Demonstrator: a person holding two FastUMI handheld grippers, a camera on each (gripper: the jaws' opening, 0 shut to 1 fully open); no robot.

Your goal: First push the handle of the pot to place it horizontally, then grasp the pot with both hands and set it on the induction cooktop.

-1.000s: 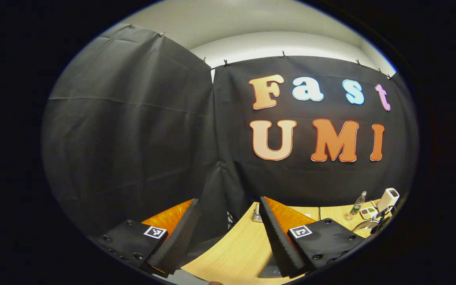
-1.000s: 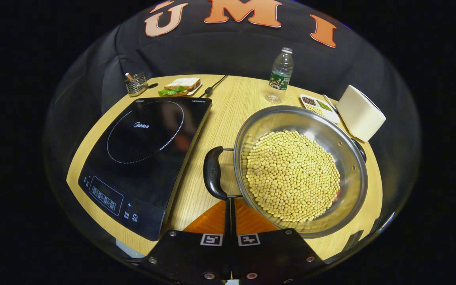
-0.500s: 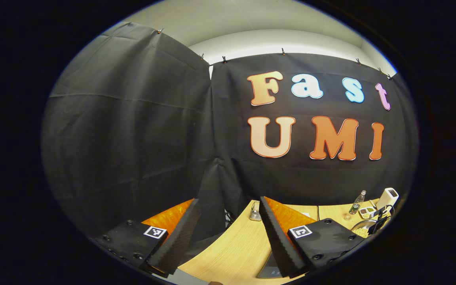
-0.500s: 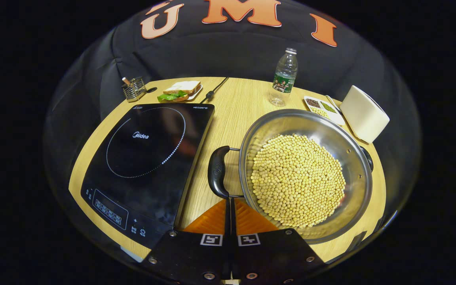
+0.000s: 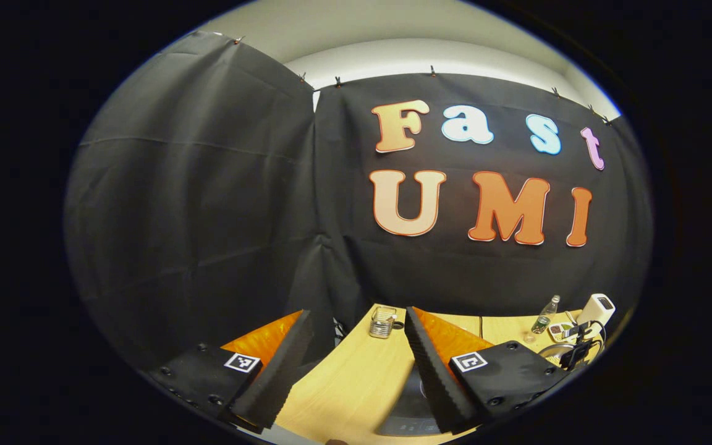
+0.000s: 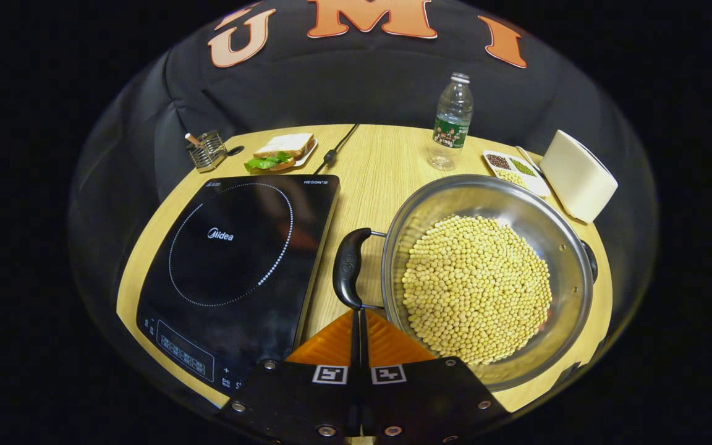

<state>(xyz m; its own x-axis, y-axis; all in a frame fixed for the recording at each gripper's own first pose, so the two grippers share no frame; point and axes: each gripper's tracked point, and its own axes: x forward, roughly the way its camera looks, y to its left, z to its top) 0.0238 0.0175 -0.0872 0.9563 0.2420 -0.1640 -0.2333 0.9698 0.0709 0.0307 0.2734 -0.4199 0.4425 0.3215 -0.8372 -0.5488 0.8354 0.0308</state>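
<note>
A steel pot (image 6: 492,188) full of yellow soybeans sits on the wooden table, right of the black induction cooktop (image 6: 232,247). Its black left handle (image 6: 348,269) points toward the cooktop, and a second handle (image 6: 589,259) shows on the far right. My right gripper (image 6: 359,312) is shut, its tips at the near end of the left handle with nothing between them. My left gripper (image 5: 357,312) is open and empty, raised over the table's left end and facing the booth wall. A corner of the cooktop (image 5: 408,411) lies below it, with the pot's rim (image 5: 552,351) far right.
Along the table's back edge stand a wire holder (image 6: 207,150), a sandwich on a plate (image 6: 282,150), a power cable (image 6: 333,148), a water bottle (image 6: 452,123), a small divided dish of beans (image 6: 512,170) and a white box (image 6: 578,176). The table edge curves close in front.
The left gripper has swung right, so the wire holder and cooktop corner have come further into its view. In the right gripper view the table has slid down and right; the tips stay by the handle.
</note>
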